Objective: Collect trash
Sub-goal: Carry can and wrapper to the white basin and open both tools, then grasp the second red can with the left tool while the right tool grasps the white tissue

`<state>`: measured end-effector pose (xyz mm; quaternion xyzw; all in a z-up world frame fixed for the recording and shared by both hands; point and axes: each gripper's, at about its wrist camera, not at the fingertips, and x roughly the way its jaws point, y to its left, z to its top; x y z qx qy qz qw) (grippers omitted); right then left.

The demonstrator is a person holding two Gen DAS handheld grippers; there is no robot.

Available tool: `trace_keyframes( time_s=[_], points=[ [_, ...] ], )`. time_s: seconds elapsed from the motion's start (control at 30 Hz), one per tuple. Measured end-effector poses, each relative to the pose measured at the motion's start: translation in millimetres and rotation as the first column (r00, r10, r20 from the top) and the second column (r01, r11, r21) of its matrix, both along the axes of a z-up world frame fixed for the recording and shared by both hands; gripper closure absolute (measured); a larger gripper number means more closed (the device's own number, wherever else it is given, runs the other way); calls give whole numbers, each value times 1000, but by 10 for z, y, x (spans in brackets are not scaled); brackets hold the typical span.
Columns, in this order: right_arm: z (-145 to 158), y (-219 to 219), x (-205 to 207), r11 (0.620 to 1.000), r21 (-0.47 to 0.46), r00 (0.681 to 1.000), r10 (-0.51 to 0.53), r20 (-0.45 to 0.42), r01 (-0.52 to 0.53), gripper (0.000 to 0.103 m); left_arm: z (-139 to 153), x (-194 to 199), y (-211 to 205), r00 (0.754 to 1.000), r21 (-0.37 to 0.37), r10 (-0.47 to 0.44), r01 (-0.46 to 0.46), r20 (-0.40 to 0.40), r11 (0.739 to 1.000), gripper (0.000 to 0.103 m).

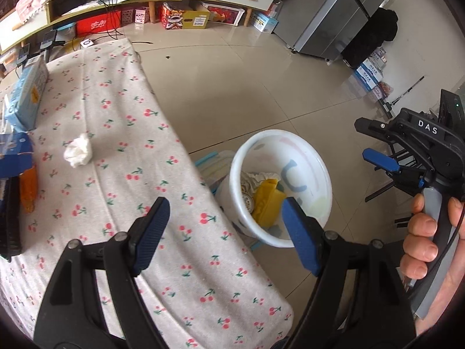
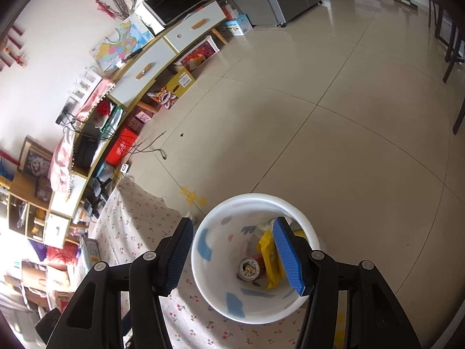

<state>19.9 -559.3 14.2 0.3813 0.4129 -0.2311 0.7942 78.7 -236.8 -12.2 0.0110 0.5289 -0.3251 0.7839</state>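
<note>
A yellow wrapper (image 2: 268,257) and can (image 2: 248,268) already lie in the white bin (image 2: 203,285) beside the desk's (image 1: 174,261) edge, one crumpled tissue (image 1: 78,151) remains mid-desk, and both the left gripper (image 1: 225,234) and right gripper (image 2: 232,257) gape empty.

A crumpled white tissue (image 1: 78,151) lies on the tablecloth; the bin (image 2: 302,232) holds wrappers.

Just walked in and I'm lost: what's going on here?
A person is clearing trash with a tool in each hand. The white bin beside the table already holds a can and yellow wrapper. Both the left tool and right tool are open and empty. A crumpled tissue remains on the table.
</note>
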Motion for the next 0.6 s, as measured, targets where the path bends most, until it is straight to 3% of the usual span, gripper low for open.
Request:
trace_keyframes(
  time_s=[0.2, 0.37, 0.5, 0.6],
  points=[
    [4, 316, 222, 997, -12, 997, 79, -1, -79, 44, 111, 103, 528, 996, 65, 84, -86, 35, 994, 23],
    [-9, 599, 418, 988, 0, 988, 155, 4, -155, 44, 216, 328, 1184, 980, 144, 193, -199, 52, 969, 23],
    [25, 892, 553, 971, -18, 971, 237, 11, -237, 44, 296, 483, 1866, 943, 147, 327, -332, 61, 932, 23],
    [46, 1094, 652, 953, -36, 954, 301, 10, -300, 44, 232, 549, 2426, 883, 121, 467, -468, 38, 875, 23]
  ],
)
